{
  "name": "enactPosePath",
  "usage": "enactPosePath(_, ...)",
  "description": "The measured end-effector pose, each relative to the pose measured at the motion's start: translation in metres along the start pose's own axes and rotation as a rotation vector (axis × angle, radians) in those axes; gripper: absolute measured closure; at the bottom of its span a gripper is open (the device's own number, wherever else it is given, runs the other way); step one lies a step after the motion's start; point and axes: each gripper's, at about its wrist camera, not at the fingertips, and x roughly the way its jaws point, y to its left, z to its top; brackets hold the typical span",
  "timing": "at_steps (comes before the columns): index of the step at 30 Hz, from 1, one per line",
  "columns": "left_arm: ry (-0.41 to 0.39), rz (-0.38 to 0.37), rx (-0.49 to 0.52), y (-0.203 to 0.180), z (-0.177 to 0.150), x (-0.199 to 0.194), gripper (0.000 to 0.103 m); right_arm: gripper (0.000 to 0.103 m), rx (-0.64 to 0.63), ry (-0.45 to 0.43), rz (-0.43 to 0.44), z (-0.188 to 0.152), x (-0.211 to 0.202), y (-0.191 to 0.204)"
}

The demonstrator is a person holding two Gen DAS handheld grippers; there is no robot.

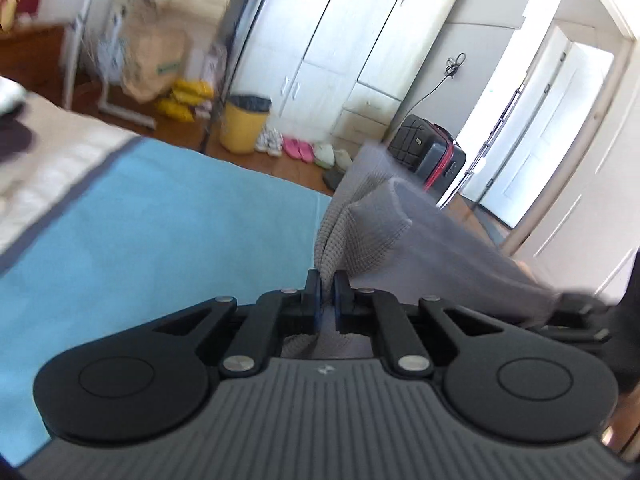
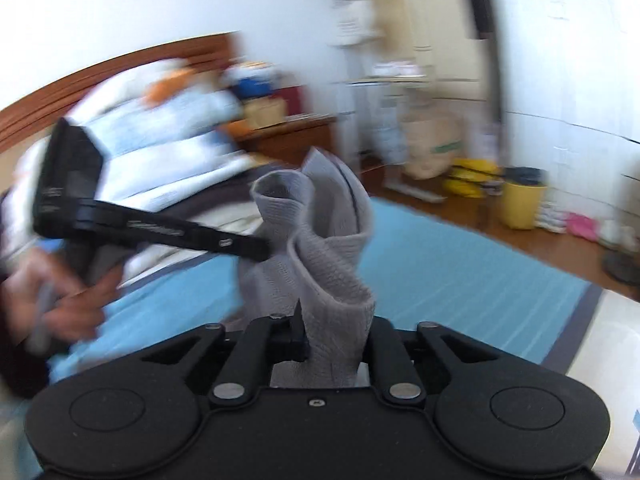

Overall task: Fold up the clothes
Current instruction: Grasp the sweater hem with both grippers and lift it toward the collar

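Grey waffle-knit cloth (image 1: 372, 236) hangs between your two grippers, lifted clear of the blue sheet (image 1: 160, 220) on the bed, which is where it will need to land flat once you fold it. Your left gripper (image 1: 327, 288) has its fingers (image 1: 312, 286) clenched on a thin edge of the fabric, pads almost meeting with only the knit between them. From there the garment runs off toward 3 o'clock in the left wrist view, stretched in a taut band to your other gripper at the frame edge; that tension is probably why you hold it high, to shake the piece out and find its shape.

In the right wrist view the right gripper (image 2: 332, 332) is grasping a thicker bunch of the same cloth (image 2: 320, 240), which rises from between the fingers (image 2: 298, 328) toward 12 o'clock and curls into a loose tube at the top. The bundle fills the gap, so the fingers stand a little wider here. The left gripper (image 2: 264, 250) shows at 9 o'clock, its tip biting the cloth, with your hand (image 2: 64, 304) on its grip below.

Both views are smeared by motion, so I cannot tell whether this is a shirt, a towel or something else. Judging by the crumpled hang, folding has not properly begun: you would need to spread it flat on the blue sheet first.
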Motion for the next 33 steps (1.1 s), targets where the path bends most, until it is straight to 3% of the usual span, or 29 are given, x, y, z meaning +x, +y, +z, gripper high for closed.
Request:
enactPosePath(2,0.006,0.015,0.017,-0.008,-0.032,-0.028,0.095,0.064,0.033,0.072,0.100,-0.020,-0.017,0.007)
enactPosePath(4,0.045,0.028,0.012,-0.009,-0.060,-0.047,0.094,0.062,0.102,0.112,0.121,-0.029,-0.029,0.008)
enactPosePath(7,0.105,0.069,-0.014,-0.005,-0.091,-0.073,0.091,0.042,0.171,0.047,0.174,-0.023,-0.049,0.000)
enactPosePath(8,0.103,0.084,-0.045,-0.001,-0.097,-0.079,0.090,0.032,0.222,0.017,0.197,-0.020,-0.054,-0.007)
enactPosePath(10,0.087,0.094,-0.127,0.010,-0.106,-0.094,0.086,0.023,0.359,-0.012,0.246,-0.021,-0.054,-0.024)
enactPosePath(11,0.074,0.087,-0.178,0.017,-0.108,-0.102,0.084,0.019,0.426,0.006,0.231,-0.025,-0.048,-0.032)
enactPosePath(15,0.060,0.050,-0.302,0.037,-0.103,-0.108,0.082,0.019,0.648,0.132,0.120,-0.046,-0.016,-0.058)
enactPosePath(19,0.124,-0.007,-0.394,0.052,-0.089,-0.080,0.046,0.019,0.799,0.261,0.076,-0.075,0.020,-0.077)
enactPosePath(22,0.209,-0.021,-0.449,0.071,-0.069,-0.035,0.045,0.019,0.789,0.334,0.065,-0.085,0.043,-0.079)
enactPosePath(27,0.340,0.021,-0.453,0.086,-0.053,0.024,0.044,0.018,0.829,0.305,0.116,-0.093,0.049,-0.085)
enactPosePath(30,0.334,-0.005,-0.471,0.087,-0.046,0.042,0.026,0.018,0.861,0.276,0.149,-0.098,0.062,-0.088)
enactPosePath(31,0.326,-0.017,-0.487,0.088,-0.044,0.047,0.026,0.018,0.861,0.260,0.161,-0.098,0.065,-0.090)
enactPosePath(33,0.299,-0.020,-0.498,0.087,-0.038,0.054,0.035,0.019,0.859,0.235,0.161,-0.099,0.073,-0.092)
